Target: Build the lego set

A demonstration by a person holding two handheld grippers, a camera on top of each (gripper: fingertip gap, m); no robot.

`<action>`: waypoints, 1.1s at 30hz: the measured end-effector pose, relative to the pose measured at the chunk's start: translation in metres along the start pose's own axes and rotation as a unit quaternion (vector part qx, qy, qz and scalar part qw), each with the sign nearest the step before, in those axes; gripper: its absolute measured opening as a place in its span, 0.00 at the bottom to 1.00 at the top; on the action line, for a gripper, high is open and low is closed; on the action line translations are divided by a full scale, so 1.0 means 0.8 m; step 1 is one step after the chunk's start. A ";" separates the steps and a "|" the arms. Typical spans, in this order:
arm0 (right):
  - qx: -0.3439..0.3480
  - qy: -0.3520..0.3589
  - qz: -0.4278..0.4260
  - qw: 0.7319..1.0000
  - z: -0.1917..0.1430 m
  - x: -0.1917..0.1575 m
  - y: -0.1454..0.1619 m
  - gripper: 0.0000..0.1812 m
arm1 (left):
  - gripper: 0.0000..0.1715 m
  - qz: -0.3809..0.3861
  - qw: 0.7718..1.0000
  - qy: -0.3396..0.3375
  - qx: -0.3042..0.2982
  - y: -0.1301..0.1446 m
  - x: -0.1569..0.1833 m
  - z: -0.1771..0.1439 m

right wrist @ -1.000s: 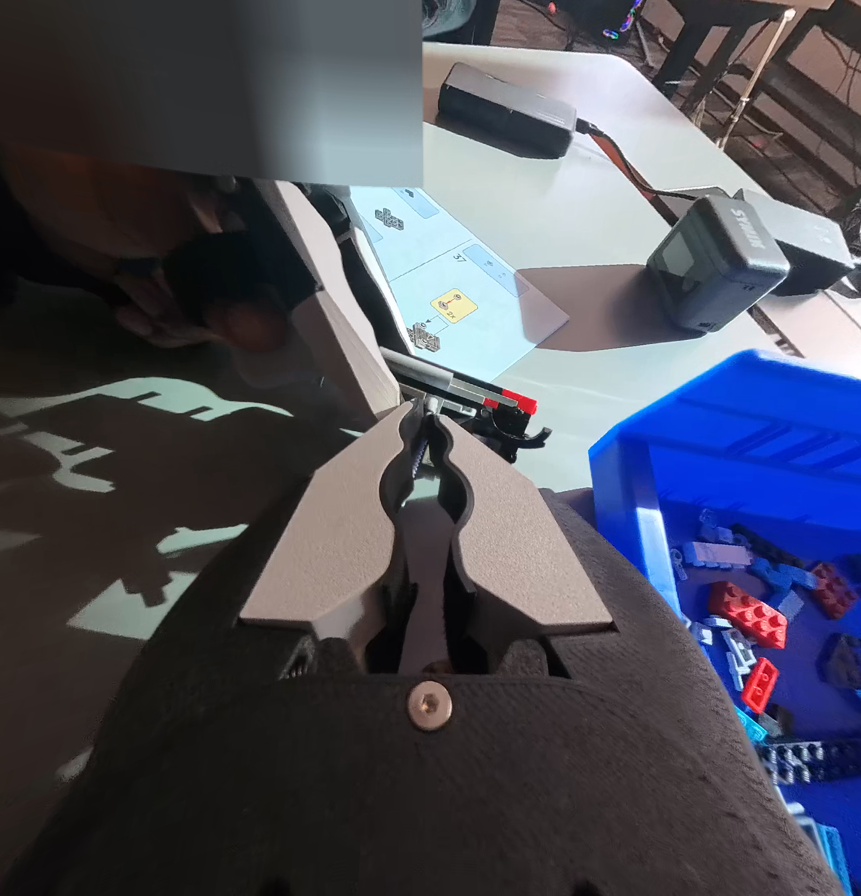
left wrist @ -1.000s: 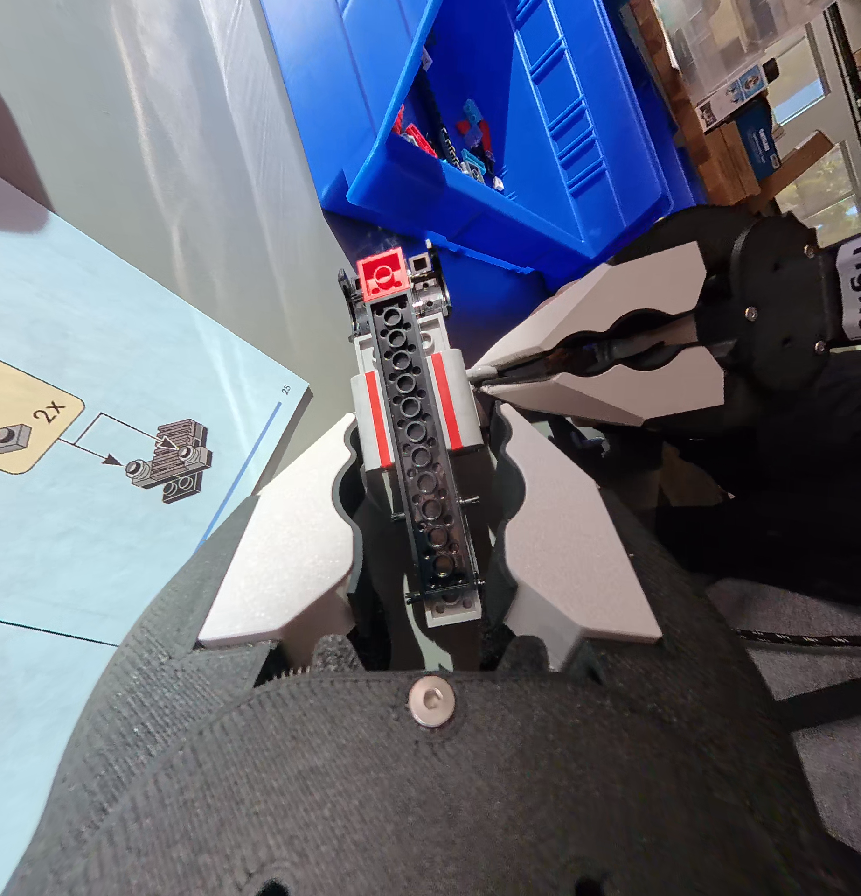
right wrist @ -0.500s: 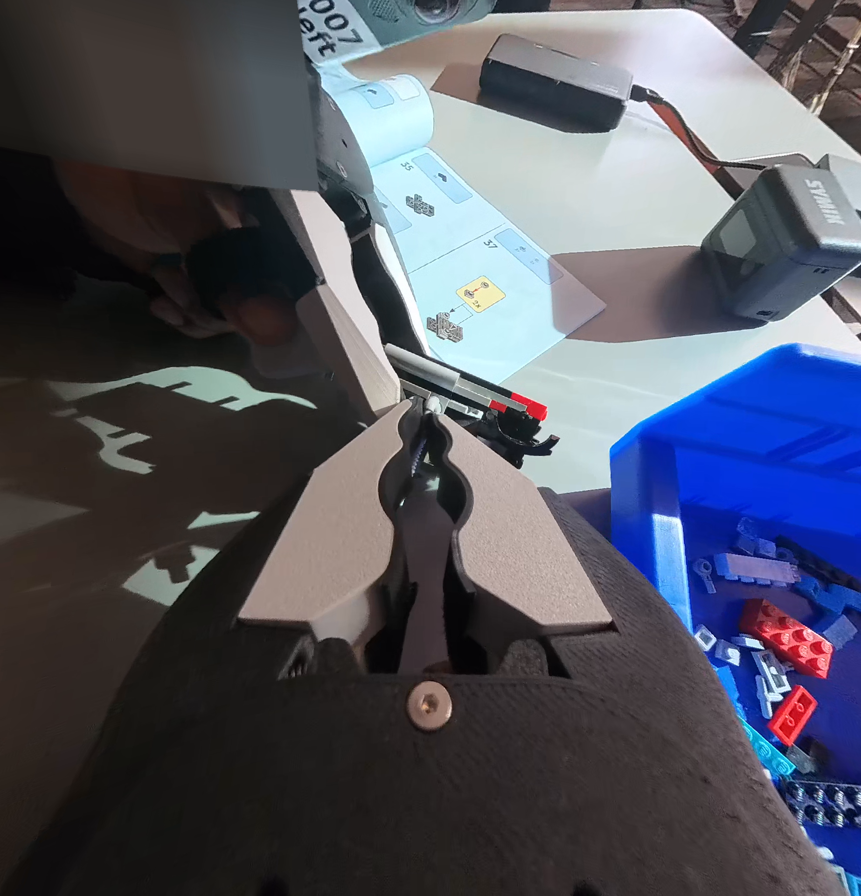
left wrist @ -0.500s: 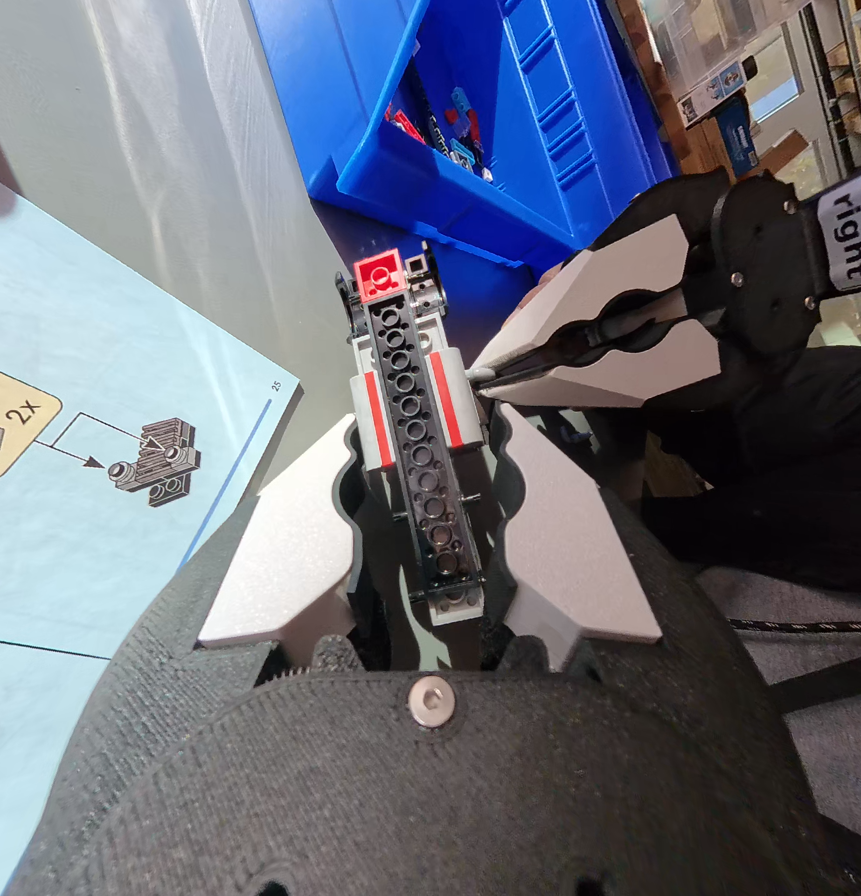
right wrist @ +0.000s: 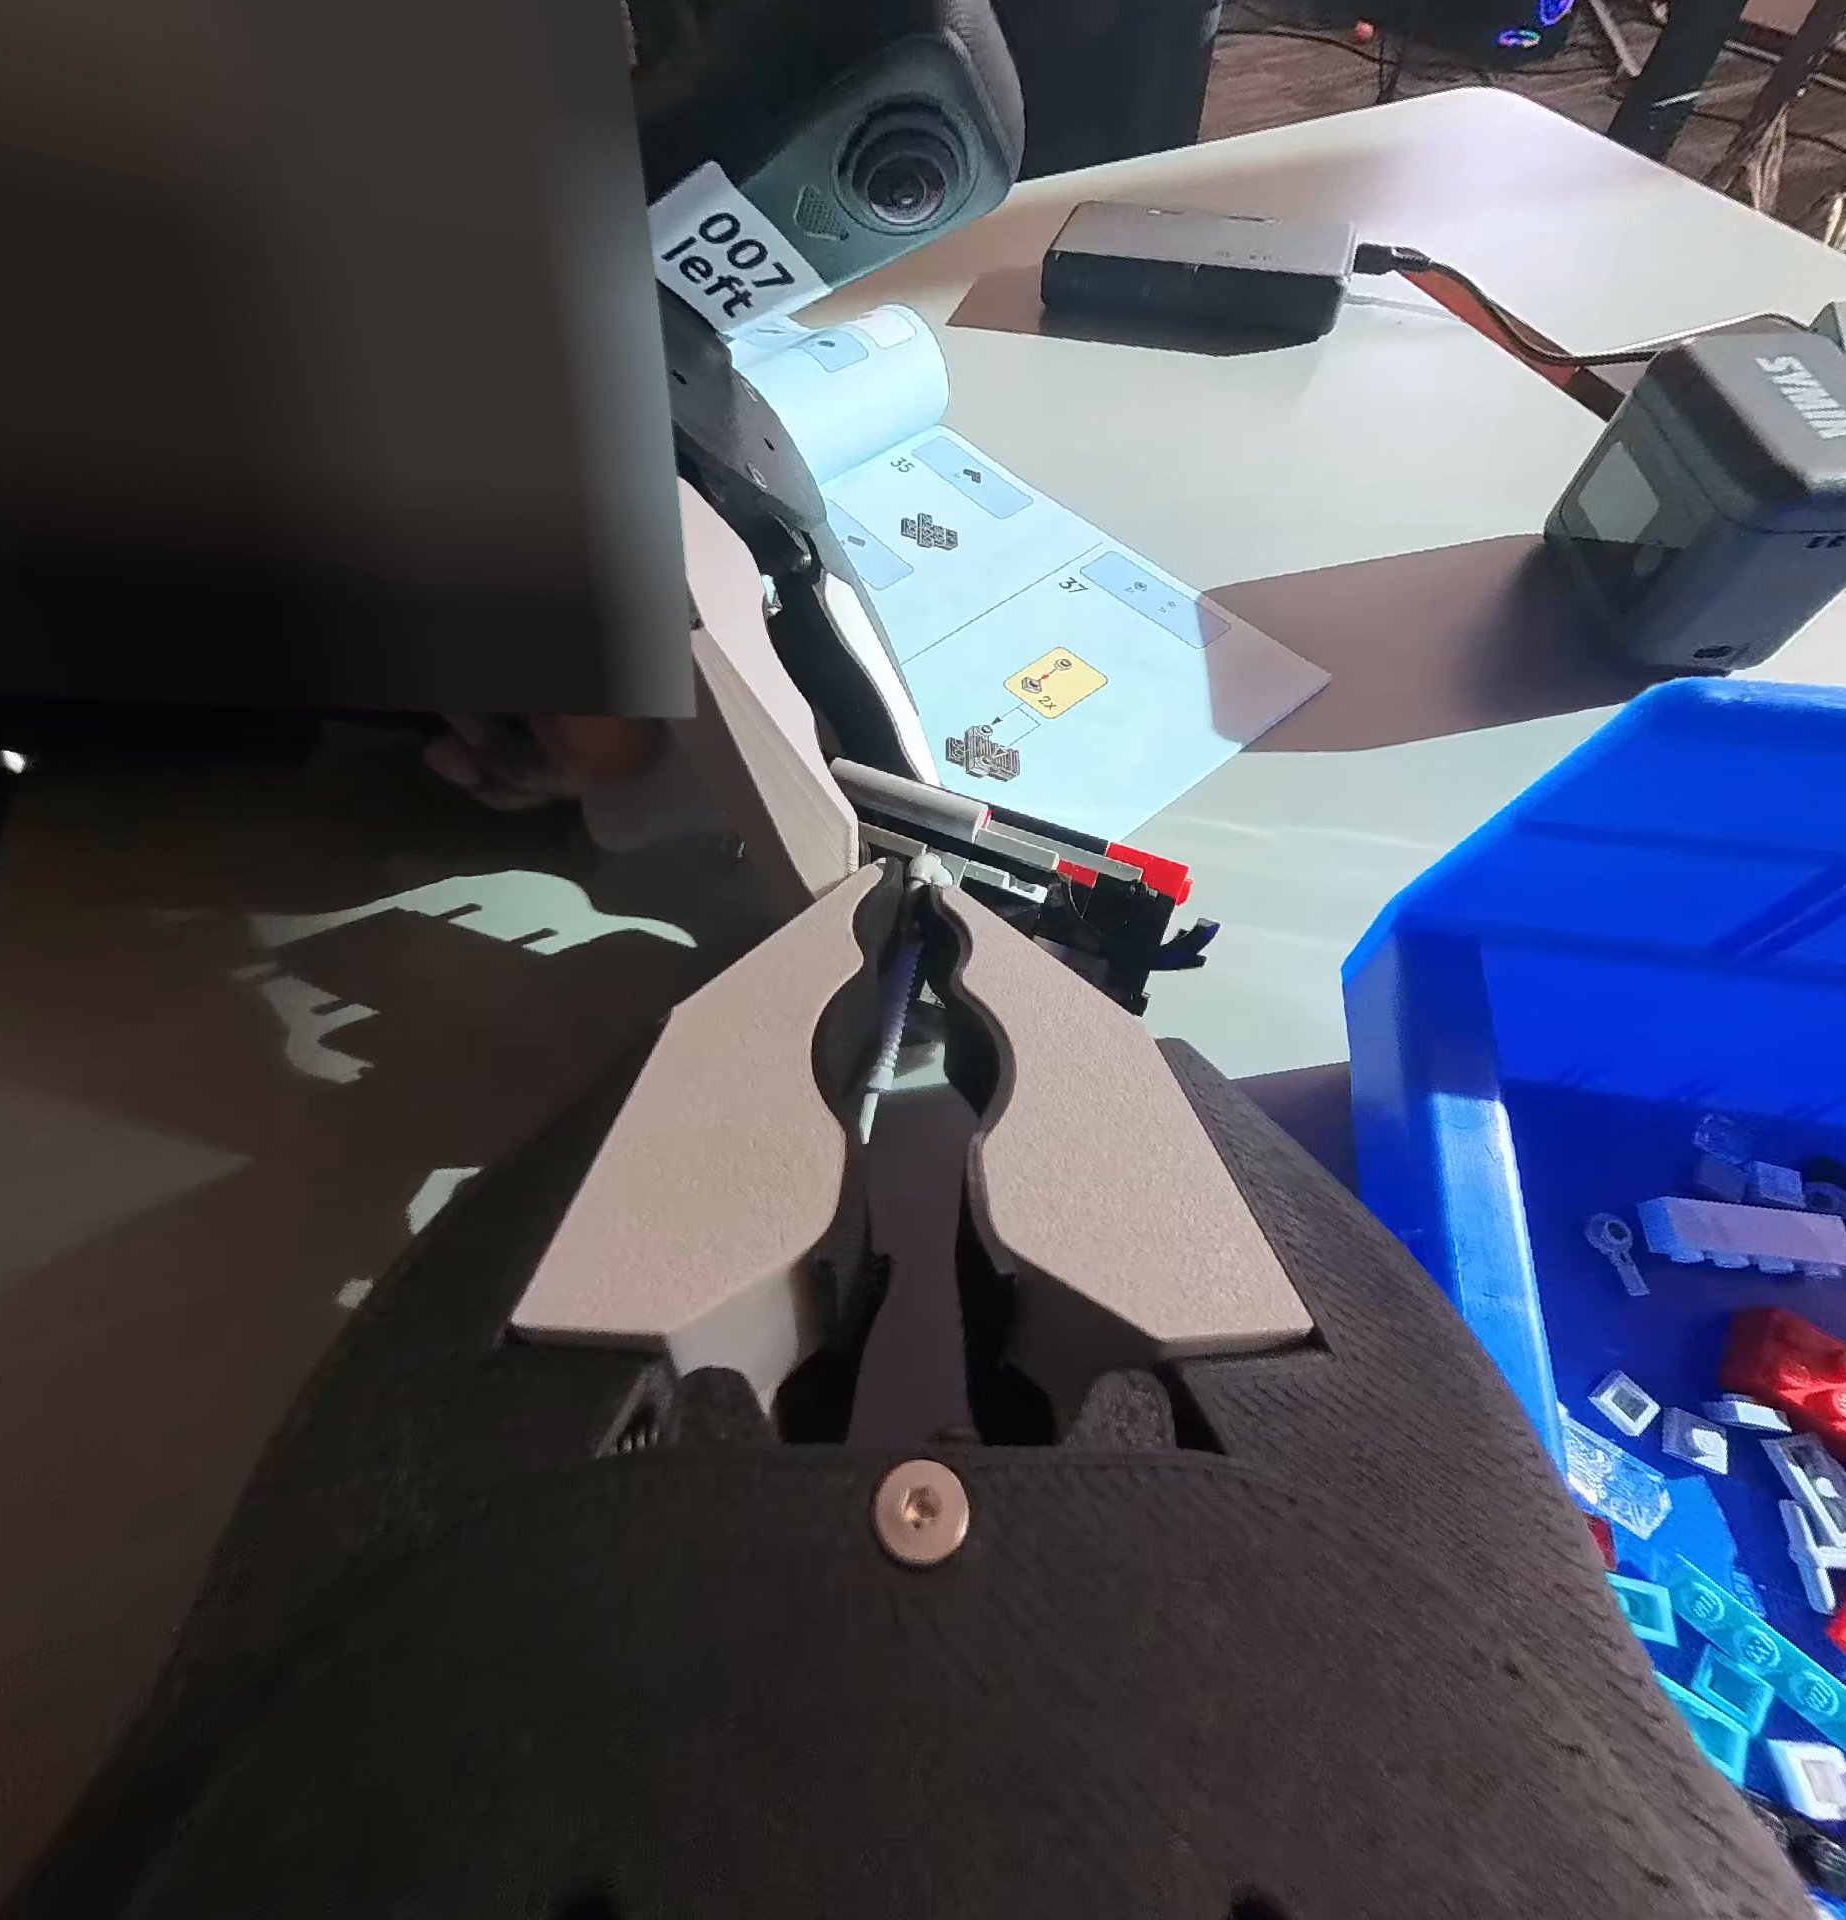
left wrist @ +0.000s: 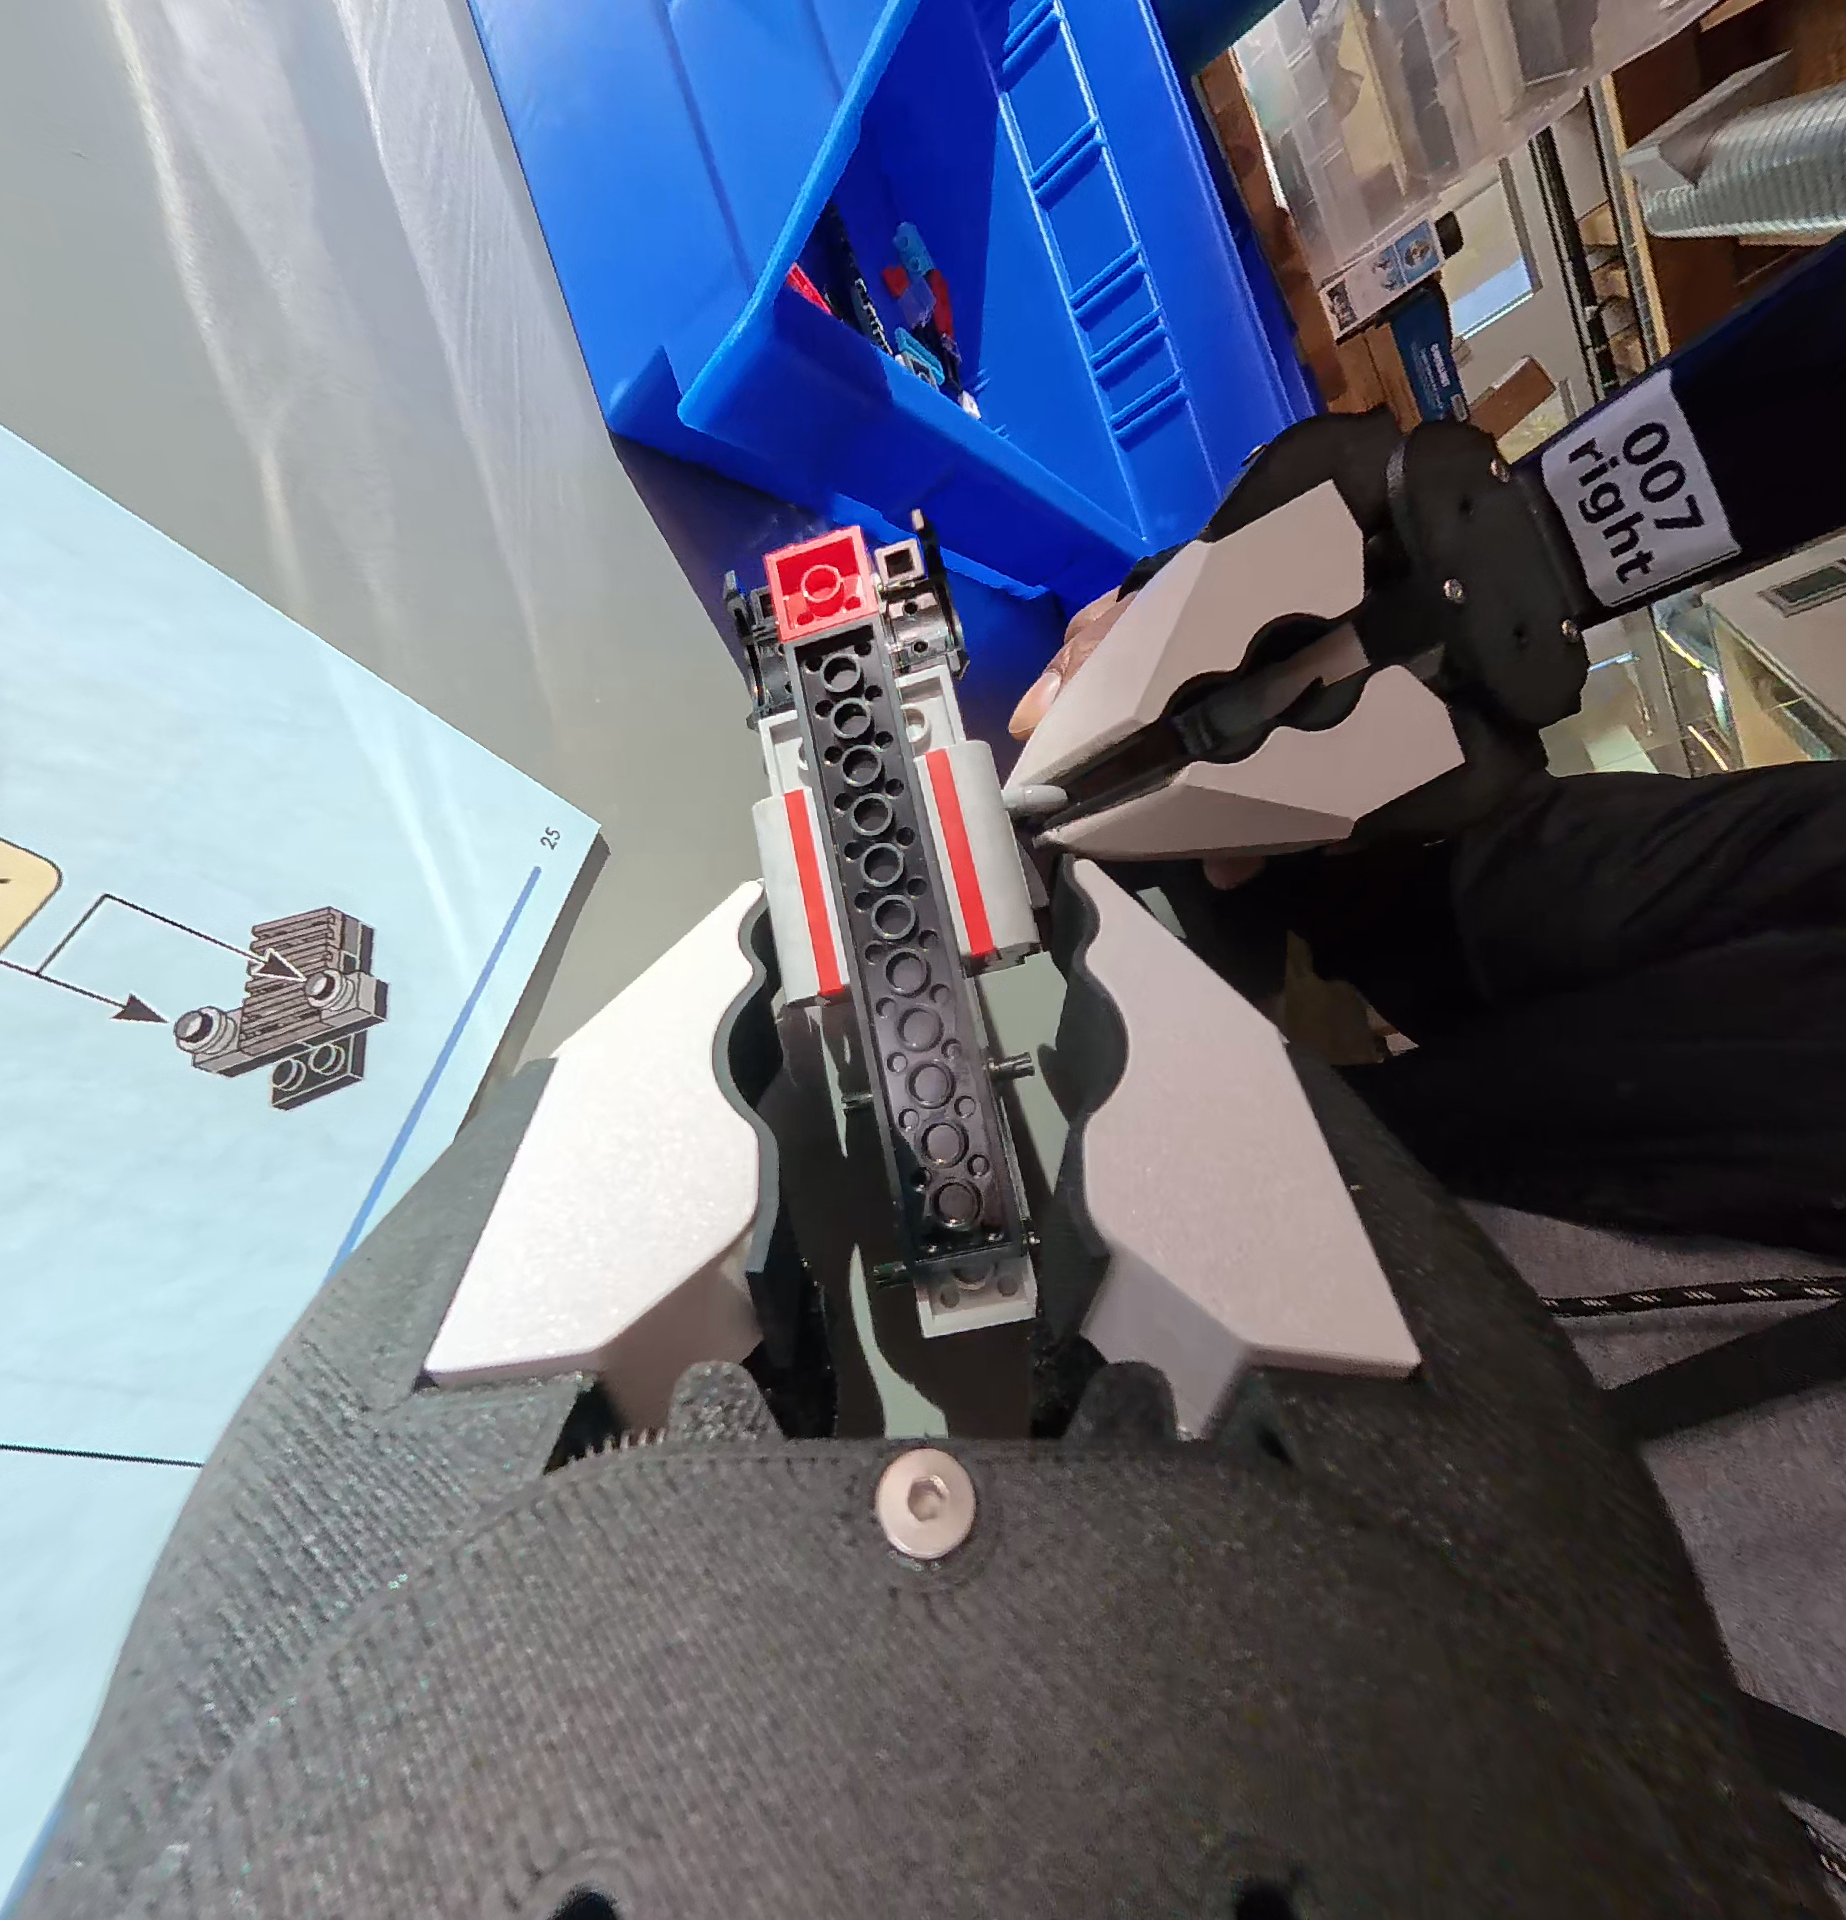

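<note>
My left gripper (left wrist: 908, 888) is shut on a long lego assembly (left wrist: 898, 997): a black plate with holes, grey sides with red stripes, and a red brick (left wrist: 817, 594) at the far end. It holds the assembly in the air, pointing away from me. My right gripper (right wrist: 903, 883) is shut on a thin grey rod piece (right wrist: 891, 1023). The rod's tip touches the grey right side of the assembly (right wrist: 1064, 862). The right gripper also shows in the left wrist view (left wrist: 1028, 816), coming in from the right. The left gripper's fingers (right wrist: 763, 769) show beside the assembly.
A blue bin (right wrist: 1459, 1039) of loose bricks stands at the right, and also shows in the left wrist view (left wrist: 950, 436). An open instruction booklet (left wrist: 171, 831) lies on the grey table (right wrist: 1262, 457). A flat black box (right wrist: 1199, 265) and a dark camera block (right wrist: 1719, 509) sit farther back. Both grippers' tips are close together, under 4 cm apart.
Both grippers keep their hold. The right gripper's body has tilted up while its tip stays against the assembly's side. The booklet and bin have shifted in both views as the hands moved.
</note>
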State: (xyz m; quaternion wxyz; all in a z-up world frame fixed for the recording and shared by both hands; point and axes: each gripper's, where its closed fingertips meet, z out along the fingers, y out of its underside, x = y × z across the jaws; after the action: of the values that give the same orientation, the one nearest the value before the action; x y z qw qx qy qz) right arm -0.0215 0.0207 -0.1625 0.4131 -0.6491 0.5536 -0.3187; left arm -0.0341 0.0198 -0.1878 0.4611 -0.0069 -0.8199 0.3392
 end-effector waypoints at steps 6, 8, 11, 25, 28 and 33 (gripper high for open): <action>0.008 -0.009 0.019 1.000 0.000 0.000 -0.001 0.03 | 0.31 -0.005 1.000 0.006 0.001 0.000 0.001 0.000; 0.009 -0.007 0.019 1.000 0.000 0.000 -0.001 0.03 | 0.31 -0.005 1.000 0.005 0.001 0.000 0.001 0.000; 0.007 -0.005 0.020 1.000 0.000 0.001 -0.001 0.03 | 0.31 -0.005 1.000 0.004 0.000 0.000 0.000 0.000; -0.064 -0.020 -0.045 0.997 -0.004 -0.004 0.009 0.02 | 0.30 0.020 1.000 -0.010 -0.022 0.008 0.002 0.005; -0.080 -0.029 -0.060 0.995 -0.009 -0.005 0.011 0.02 | 0.31 0.031 0.999 -0.005 -0.026 0.010 0.005 0.006; -0.106 -0.026 -0.084 0.990 -0.011 -0.007 0.017 0.02 | 0.30 0.037 0.999 -0.008 -0.028 0.011 0.006 0.007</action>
State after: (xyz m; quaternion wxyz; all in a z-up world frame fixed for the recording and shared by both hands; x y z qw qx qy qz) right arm -0.0362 0.0239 -0.1702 0.3283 -0.7415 0.5166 -0.2748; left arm -0.0440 0.0251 -0.1908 0.4417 -0.0475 -0.8316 0.3333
